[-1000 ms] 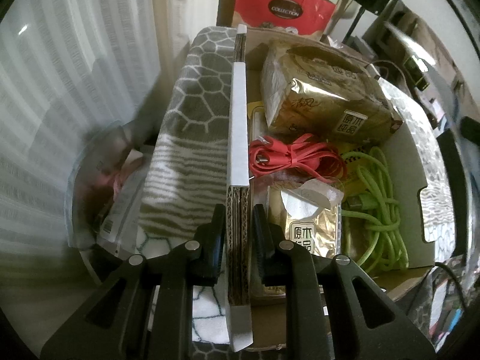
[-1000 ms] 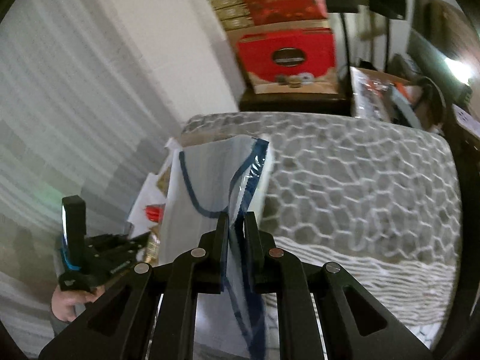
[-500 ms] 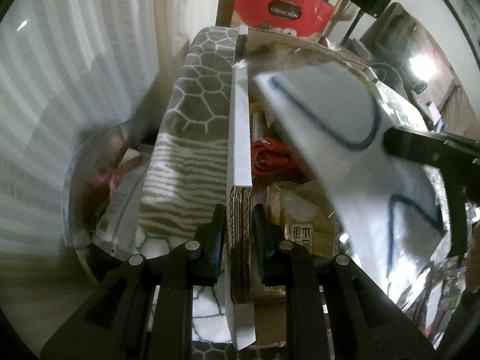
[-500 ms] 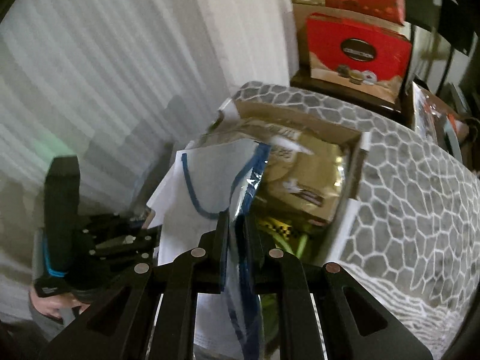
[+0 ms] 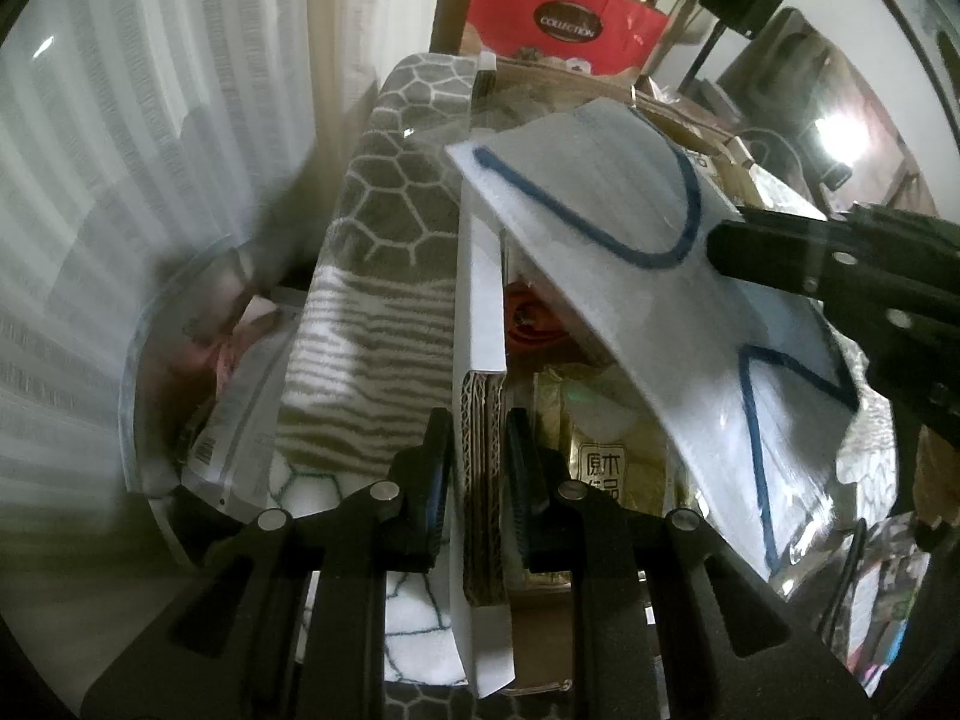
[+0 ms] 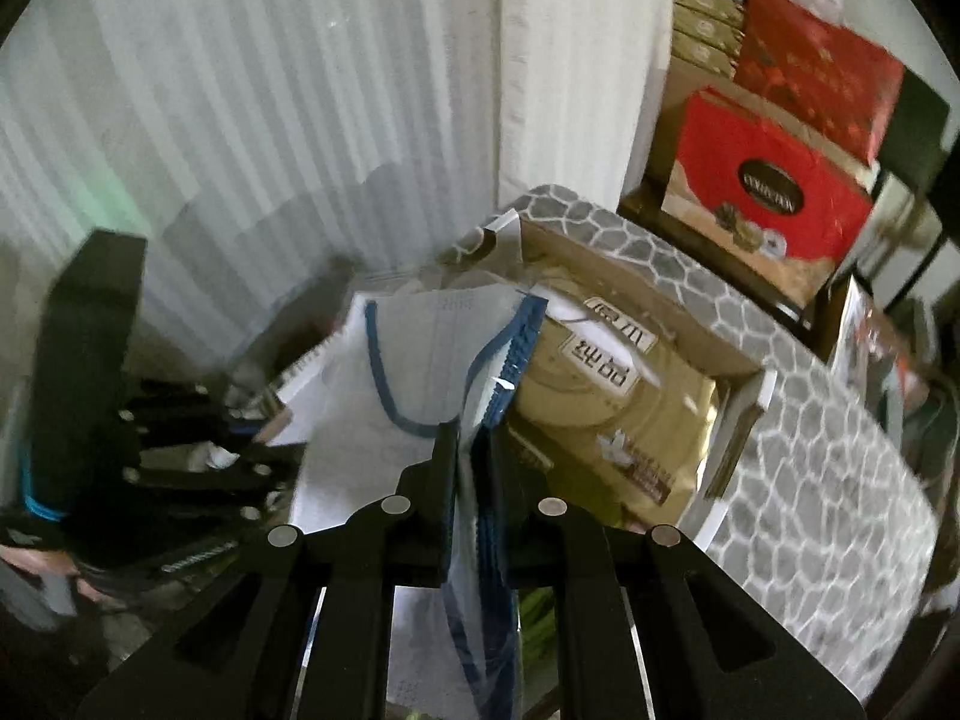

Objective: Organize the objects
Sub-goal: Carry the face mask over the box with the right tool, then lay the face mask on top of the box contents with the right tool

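Observation:
My left gripper (image 5: 477, 438) is shut on the near side wall of an open cardboard box (image 5: 480, 276). The box holds gold foil packets (image 6: 606, 414), a red cable (image 5: 528, 324) and a green cable. My right gripper (image 6: 477, 450) is shut on a clear pack of white face masks with blue loops (image 6: 420, 372). It holds the pack tilted over the box. In the left wrist view the mask pack (image 5: 660, 276) covers most of the box, with the right gripper (image 5: 738, 246) at its right edge. The left gripper also shows in the right wrist view (image 6: 198, 456).
The box sits on a grey and white honeycomb blanket (image 5: 384, 222). A clear bin with packets (image 5: 198, 396) stands at the left by the white curtain (image 5: 120, 120). Red gift boxes (image 6: 774, 204) are stacked behind. Cluttered furniture lies at the right.
My right gripper has carried the mask pack from beside the box to over it, hiding most of the contents in the left wrist view. My left gripper has kept its hold on the box wall.

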Demonstrator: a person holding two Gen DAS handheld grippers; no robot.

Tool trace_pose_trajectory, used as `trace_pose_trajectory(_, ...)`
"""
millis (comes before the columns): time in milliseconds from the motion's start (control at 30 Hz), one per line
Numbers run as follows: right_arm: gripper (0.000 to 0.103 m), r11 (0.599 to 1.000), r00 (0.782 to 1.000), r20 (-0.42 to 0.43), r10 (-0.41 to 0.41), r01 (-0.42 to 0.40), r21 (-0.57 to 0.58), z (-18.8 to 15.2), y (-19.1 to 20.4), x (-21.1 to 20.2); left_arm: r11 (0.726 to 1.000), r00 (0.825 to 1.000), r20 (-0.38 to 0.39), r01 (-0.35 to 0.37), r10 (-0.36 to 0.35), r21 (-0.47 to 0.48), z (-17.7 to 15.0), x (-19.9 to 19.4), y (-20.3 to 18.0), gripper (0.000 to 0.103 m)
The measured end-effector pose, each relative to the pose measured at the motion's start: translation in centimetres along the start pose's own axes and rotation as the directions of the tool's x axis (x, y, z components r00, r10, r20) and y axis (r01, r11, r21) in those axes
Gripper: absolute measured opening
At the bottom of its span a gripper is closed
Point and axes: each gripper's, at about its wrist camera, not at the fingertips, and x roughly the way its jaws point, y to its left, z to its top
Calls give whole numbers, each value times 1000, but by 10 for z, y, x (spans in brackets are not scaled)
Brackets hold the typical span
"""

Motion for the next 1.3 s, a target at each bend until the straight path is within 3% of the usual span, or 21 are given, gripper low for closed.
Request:
trace_pose_trajectory(200, 10, 998, 999, 36, -39, 41, -54, -1, -7, 3, 1000, 1000, 1, -2, 2, 1, 0, 0, 0, 16)
trace_pose_trajectory(267, 12, 999, 999, 29, -16, 17, -31, -3, -11, 4, 1000, 1000, 1, 0, 0, 0, 0, 0, 0, 16)
trace_pose_trajectory(400, 24, 1000, 1000, 4, 9, -9, -2, -12, -8, 5, 1000, 1000, 0, -1, 1, 0, 0, 0, -1, 16)
trace_pose_trajectory(467, 21, 999, 1000, -14, 11, -10, 35, -17, -10, 5, 1000, 1000, 1, -4, 4, 1, 0, 0, -1, 16)
trace_pose_trajectory(533, 11, 996, 999, -27, 18, -15, 83, -22, -15, 4, 1000, 1000, 1, -4, 4, 1, 0, 0, 0, 16)
trace_pose_trajectory(700, 14, 975, 994, -31, 100, -92, 202, -29, -31, 1, 1000, 1000, 1, -1, 1, -3, 0, -1, 0, 16)
trace_pose_trajectory(867, 14, 973, 993, -51, 109, -96, 210, -31, -29, 4, 1000, 1000, 4, 0, 0, -5, 1, -3, 0, 16)
trace_pose_trajectory(967, 20, 976, 991, -81, 103, -85, 198, -33, -23, 10, 1000, 1000, 8, 1, -1, -5, 2, -5, 1, 16)
trace_pose_trajectory(1033, 41, 969, 989, -78, 127, -107, 221, -35, -23, 12, 1000, 1000, 8, -2, 2, -3, 1, -5, 1, 17)
trace_pose_trajectory(1133, 46, 958, 986, -46, 158, -142, 248, -32, -24, 11, 1000, 1000, 8, -2, 3, -2, 1, -5, 1, 17)
trace_pose_trajectory(1200, 44, 948, 981, -23, 195, -182, 261, -30, -27, 9, 1000, 1000, 8, -1, 1, -4, 1, -5, 1, 17)
trace_pose_trajectory(1300, 18, 932, 969, -17, 245, -230, 279, -27, -30, 11, 1000, 1000, 7, 9, -9, -10, 1, -6, 2, 16)
